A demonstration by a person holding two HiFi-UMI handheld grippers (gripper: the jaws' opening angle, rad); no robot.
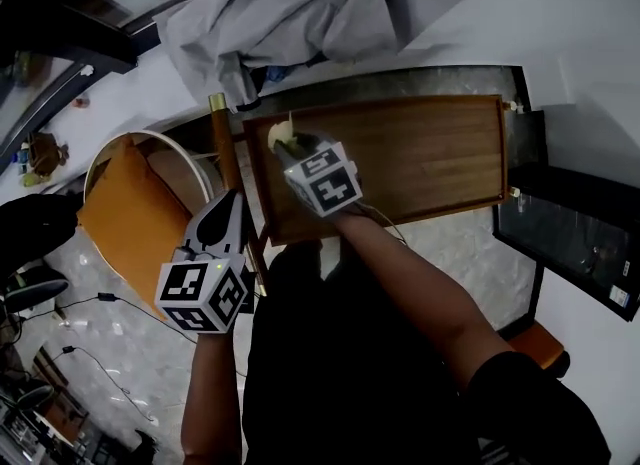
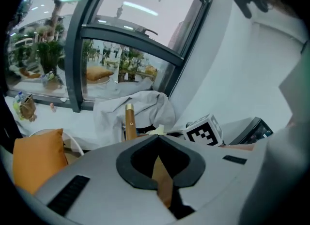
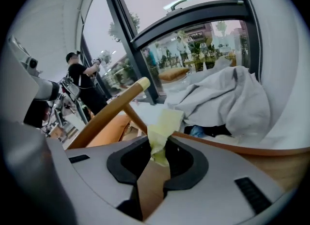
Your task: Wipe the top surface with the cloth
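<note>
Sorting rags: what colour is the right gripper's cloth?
Pale yellow cloth, best in right gripper view.

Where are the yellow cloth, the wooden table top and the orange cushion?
yellow cloth [image 3: 162, 129], right gripper view, its folded end above the jaws.
wooden table top [image 1: 420, 153], head view, its bare middle.
orange cushion [image 1: 125, 218], head view, its middle.

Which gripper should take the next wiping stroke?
Right. The right gripper is shut on the pale yellow cloth over the brown wooden tabletop; the left gripper is shut, empty, off to its side.
</note>
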